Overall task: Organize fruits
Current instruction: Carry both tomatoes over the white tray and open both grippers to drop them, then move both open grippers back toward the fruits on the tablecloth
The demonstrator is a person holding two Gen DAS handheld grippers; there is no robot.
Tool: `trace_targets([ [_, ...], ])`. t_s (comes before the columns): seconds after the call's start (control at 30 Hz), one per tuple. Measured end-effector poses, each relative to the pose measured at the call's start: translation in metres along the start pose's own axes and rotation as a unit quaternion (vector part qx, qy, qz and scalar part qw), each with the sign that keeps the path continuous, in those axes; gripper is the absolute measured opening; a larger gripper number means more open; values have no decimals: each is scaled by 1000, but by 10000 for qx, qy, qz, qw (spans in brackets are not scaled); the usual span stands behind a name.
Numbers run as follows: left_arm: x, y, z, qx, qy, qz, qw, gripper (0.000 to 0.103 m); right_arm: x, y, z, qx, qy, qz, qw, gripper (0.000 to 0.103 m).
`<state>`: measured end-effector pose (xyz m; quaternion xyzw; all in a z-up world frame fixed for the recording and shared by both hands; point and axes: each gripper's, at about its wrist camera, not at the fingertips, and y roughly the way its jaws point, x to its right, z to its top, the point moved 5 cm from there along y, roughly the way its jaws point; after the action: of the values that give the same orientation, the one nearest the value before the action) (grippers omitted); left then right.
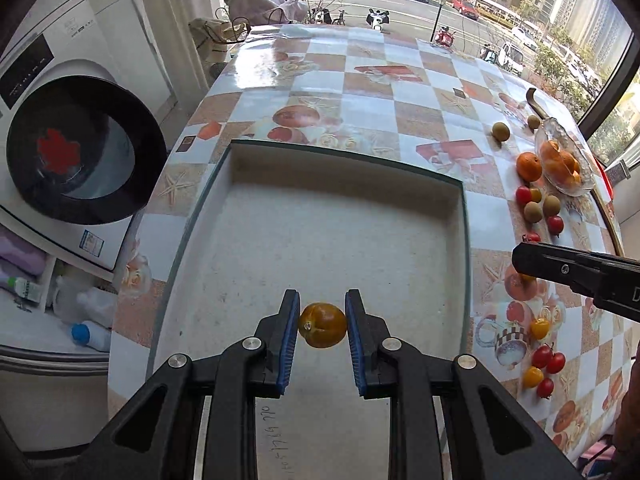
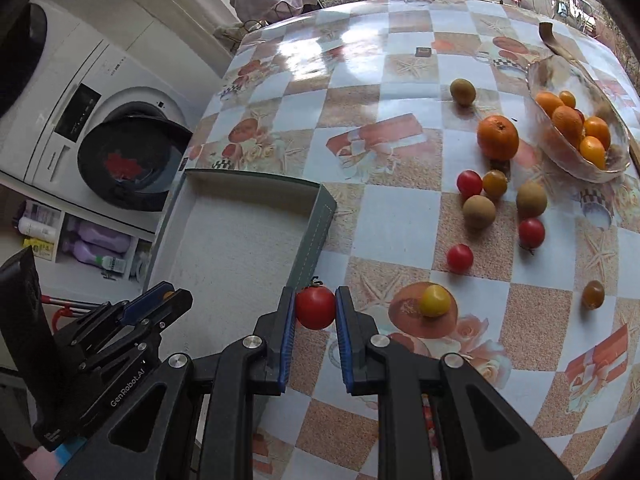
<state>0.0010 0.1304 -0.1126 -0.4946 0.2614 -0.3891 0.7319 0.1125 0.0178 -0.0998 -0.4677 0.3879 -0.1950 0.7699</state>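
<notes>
While the left gripper [image 1: 322, 325] pinches an amber tomato [image 1: 322, 325] between its blue pads [image 1: 291, 340], it hangs over the pale floor of a shallow tray [image 1: 400, 160], whose green-edged far wall lies ahead of the fingertips. Off to its right, past the tray's rim, loose fruit sits on the checked tablecloth [image 1: 360, 80]: red and yellow tomatoes close by, brown kiwis and an orange [image 1: 529, 166] farther ahead, and a glass bowl [image 1: 582, 184] of oranges beyond those.

The right gripper [image 2: 315, 306] is clamped on a red tomato [image 2: 315, 306], stem up, pads touching both sides. It hangs just at the tray's right wall [image 2: 316, 236], with the tray floor to its left, where the left gripper shows from the side. Just to its right lies a yellow tomato [image 2: 435, 300]; ahead and right are red tomatoes, kiwis, the orange [image 2: 498, 137] and the bowl [image 2: 616, 168]. A washing machine [image 2: 100, 132] stands far left.
</notes>
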Motion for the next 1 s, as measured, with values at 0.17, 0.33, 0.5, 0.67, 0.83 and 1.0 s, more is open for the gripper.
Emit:
trace_targets([
  [0.17,-25,26,11,-95,-162,191,9996,25,-23,33,18,-164,-165,-77,9997,21],
  [0.33,-34,45,15,-212,-181,364,9989,25,-33,61,28,-344,-254,-241,9988,22],
  [0.5,-38,52,15,-319,-175,420,9985,26,-34,82,30,-532,-313,-389,9973,23],
  [0.67,-38,48,16,-108,-17,585,9982,93,-36,94,28,-697,-390,-440,9958,24],
  [0.83,-35,51,14,-186,165,683,9974,93,-49,89,32,-560,-531,-196,9968,73],
  [1.0,-35,40,16,-118,165,664,9976,93,-49,64,37,-248,-457,-42,9986,82],
])
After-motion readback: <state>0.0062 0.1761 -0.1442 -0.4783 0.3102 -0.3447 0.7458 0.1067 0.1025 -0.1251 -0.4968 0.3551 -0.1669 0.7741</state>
